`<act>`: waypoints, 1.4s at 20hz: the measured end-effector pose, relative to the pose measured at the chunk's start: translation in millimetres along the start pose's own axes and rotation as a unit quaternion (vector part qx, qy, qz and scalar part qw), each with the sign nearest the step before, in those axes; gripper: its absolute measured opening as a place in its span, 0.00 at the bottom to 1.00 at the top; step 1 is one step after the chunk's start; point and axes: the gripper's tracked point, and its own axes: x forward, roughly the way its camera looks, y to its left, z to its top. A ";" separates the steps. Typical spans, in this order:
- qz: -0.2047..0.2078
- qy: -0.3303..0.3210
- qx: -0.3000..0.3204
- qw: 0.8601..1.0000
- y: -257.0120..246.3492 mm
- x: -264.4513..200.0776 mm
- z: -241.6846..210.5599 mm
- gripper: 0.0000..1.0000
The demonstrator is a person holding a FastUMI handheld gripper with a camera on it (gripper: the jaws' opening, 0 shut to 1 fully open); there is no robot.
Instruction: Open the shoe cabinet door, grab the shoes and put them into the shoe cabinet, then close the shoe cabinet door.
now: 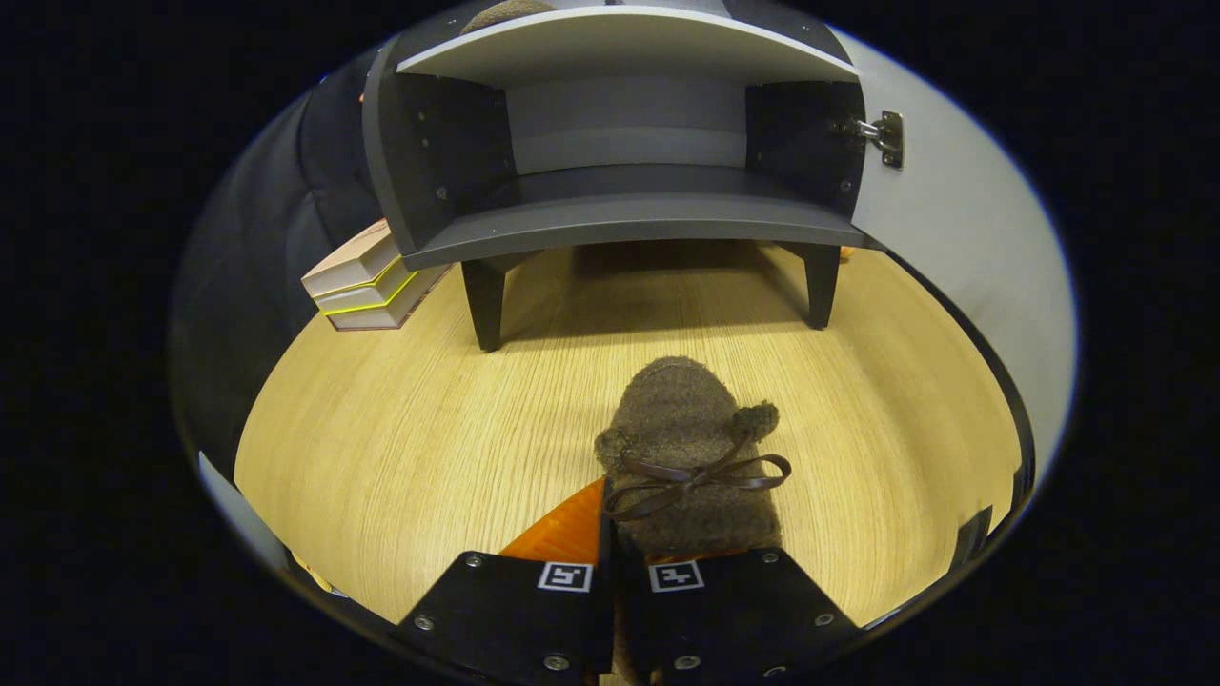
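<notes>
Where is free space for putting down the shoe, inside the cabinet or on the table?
The gripper is shut on the brown shoe. Free: the open cabinet's lower shelf, and bare table between shoe and cabinet legs. Crowded: the books beside the cabinet's left leg.

Hand-held gripper: flat angular plates w/ screws, square tag markers.
</notes>
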 end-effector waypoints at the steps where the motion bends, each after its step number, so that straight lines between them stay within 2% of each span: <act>1: 0.000 -0.007 0.000 1.000 -0.2 -10.1 3.1 0.08; 4: 0.001 -0.019 -0.002 1.000 1.1 -43.2 16.3 0.08; 10: 0.003 -0.063 -0.010 0.998 0.7 -104.3 71.6 0.08; 17: 0.005 -0.125 -0.027 0.992 2.3 -148.3 170.1 0.08; 24: 0.003 -0.181 -0.058 0.982 -2.3 -167.5 291.1 0.08; 28: 0.005 -0.190 -0.071 0.979 -3.8 -145.2 344.7 0.08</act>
